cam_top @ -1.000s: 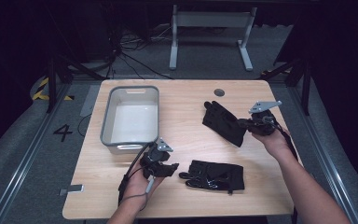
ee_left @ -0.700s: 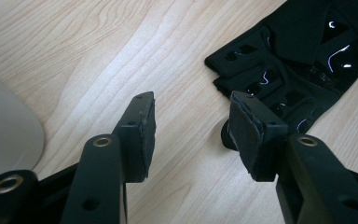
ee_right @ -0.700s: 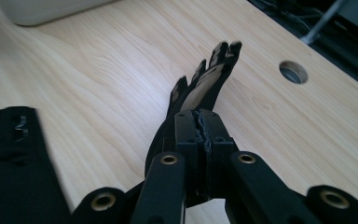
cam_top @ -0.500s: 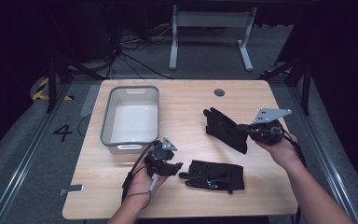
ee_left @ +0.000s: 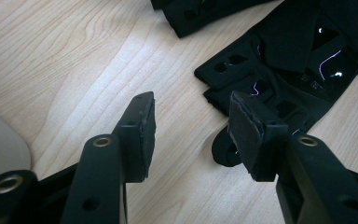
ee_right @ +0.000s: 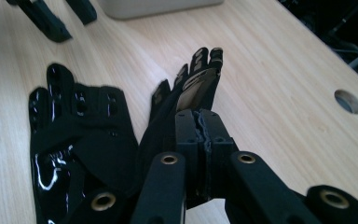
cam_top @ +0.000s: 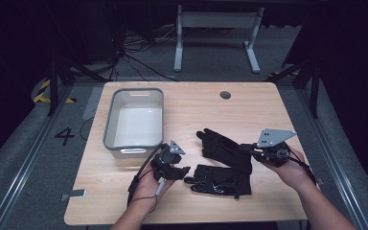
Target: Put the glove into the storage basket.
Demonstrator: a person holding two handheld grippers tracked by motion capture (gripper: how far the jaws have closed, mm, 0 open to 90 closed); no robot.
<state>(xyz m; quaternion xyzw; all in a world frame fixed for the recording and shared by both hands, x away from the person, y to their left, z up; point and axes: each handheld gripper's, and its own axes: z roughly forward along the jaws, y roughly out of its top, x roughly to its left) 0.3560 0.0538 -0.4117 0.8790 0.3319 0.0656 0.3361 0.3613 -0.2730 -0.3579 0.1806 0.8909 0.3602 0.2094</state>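
Observation:
Two black gloves lie on the wooden table. My right gripper (cam_top: pixel 247 151) is shut on the cuff of the farther glove (cam_top: pixel 219 143), whose fingers point toward the tray; it shows as the held glove (ee_right: pixel 193 88) in the right gripper view. The nearer glove (cam_top: pixel 219 180) lies flat beside it, and shows as a glossy-palmed glove (ee_right: pixel 77 128) left of my jaws. My left gripper (cam_top: pixel 184 170) stands open just left of the nearer glove's fingertips. In the left gripper view its gap (ee_left: pixel 191 105) holds bare wood, with that glove (ee_left: pixel 303 60) beyond the right jaw.
An empty grey tray (cam_top: pixel 109 125) stands at the left of the table, close behind my left gripper. A round cable hole (cam_top: pixel 225 95) sits near the far edge. Dark floor and a table frame lie beyond.
My right gripper has drawn the held glove toward the near edge, so it now lies against the other glove. The left gripper has hardly moved.

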